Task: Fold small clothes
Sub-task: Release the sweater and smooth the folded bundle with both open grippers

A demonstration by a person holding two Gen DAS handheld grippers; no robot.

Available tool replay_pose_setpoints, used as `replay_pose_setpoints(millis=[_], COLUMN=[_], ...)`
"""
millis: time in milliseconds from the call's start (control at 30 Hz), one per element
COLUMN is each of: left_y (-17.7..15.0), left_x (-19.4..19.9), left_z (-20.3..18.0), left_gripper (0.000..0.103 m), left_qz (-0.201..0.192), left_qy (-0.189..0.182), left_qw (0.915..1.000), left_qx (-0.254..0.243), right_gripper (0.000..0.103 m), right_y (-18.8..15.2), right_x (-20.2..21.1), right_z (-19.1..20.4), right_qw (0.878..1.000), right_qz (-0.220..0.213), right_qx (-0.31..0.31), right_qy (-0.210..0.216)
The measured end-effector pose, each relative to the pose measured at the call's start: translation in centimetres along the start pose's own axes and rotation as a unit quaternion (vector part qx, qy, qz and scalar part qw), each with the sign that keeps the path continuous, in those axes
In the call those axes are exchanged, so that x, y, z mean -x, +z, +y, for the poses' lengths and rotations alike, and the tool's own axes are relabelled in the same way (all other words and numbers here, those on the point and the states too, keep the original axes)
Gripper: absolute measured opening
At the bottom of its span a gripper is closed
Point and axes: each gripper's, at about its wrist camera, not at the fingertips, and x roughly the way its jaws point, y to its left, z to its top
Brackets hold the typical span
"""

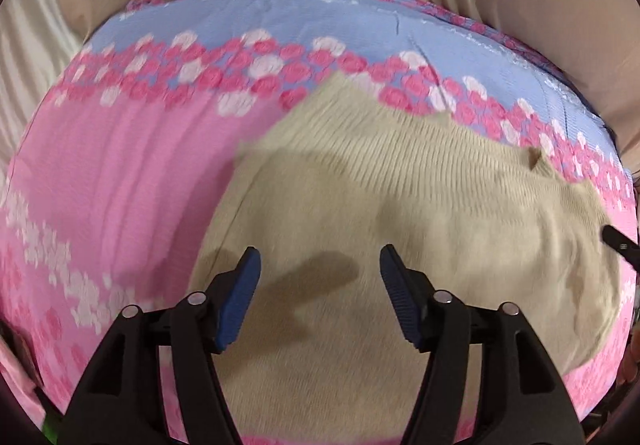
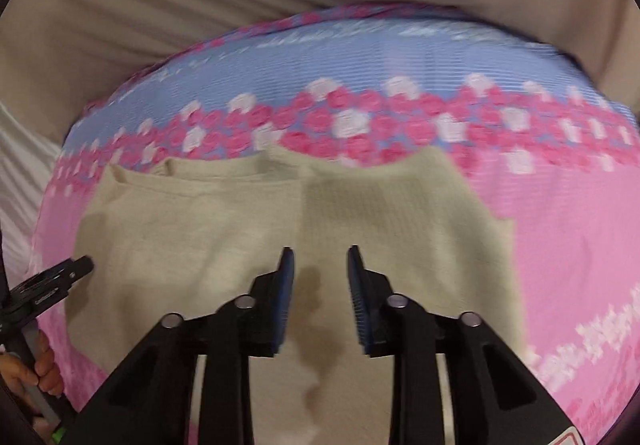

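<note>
Beige knit garment (image 1: 400, 205) lies spread on a pink, blue & white flowered bedcover (image 1: 120, 173), roughly mid-cover in both wrist views. It sits on the pink zone w/ its far edge reaching the band of pink & white flowers; blue stripe lies beyond that. In the right wrist view a folded flap overlaps the body, w/ a vertical edge running down the middle; the far edge shows a couple of small turned-up corners.

Left gripper (image 1: 320, 265) hangs over the knit, jaws released & standing wide apart, nothing between the blue pads (image 1: 240, 301), only their shadow on the cloth. Right gripper (image 2: 320, 265) also over the knit, jaws narrower but w/ a clear gap, nothing pinched there either; pads don't press on fabric.

Room to move: broad bare pink cover to the left of the garment in the left view, and to its right in the right view. Cover's far edge curves off into tan draped cloth (image 2: 200, 5) behind. In the right view the other tool sits at the garment's left edge, w/ a person's hand (image 2: 38, 369) on its handle.

Writing: a red-edged label corner at the bottom of the right view, too cut off to read. Pictures are motion-blurred.
</note>
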Motion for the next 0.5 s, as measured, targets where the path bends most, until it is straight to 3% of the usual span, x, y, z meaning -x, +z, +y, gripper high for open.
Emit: replay_pose_setpoints(millis=[33,133,233,300,400,500], left_y=[0.6,1.5,2.3,2.8,3.5,3.6], left_x=[-0.7,-2.8,-4.5,-5.0,-5.4,-5.4], left_z=[-0.1,0.2,1.3,1.0,0.6,1.0], left_gripper=[0.064,0.064,0.069,0.073,0.077,0.077], left_qz=[0.003,0.023,0.040,0.038,0.038,0.039], left_qy=[0.007,0.038,0.030,0.042,0.057,0.046], left_qw=[0.9999,0.9989,0.9987,0.9984,0.9976,0.9982], left_qx=[-0.008,-0.011,0.011,0.003,-0.007,0.000], right_gripper=[0.006,0.005,0.003,0.000,0.002,0.005], right_y=[0.2,-0.5,-0.5,1.0,3.0,2.3], right_x=[-0.9,-2.6,-6.0,-7.7,-7.4,-5.7], right_z=[1.2,3.5,4.1,3.6,3.6,5.2], right_qw=[1.000,0.998,0.997,0.998,0.998,0.998], right_qz=[0.011,0.032,0.058,0.050,0.051,0.039], right_qx=[0.015,0.044,0.047,0.037,0.021,0.046], right_qy=[0.008,0.017,-0.007,-0.013,-0.015,0.008])
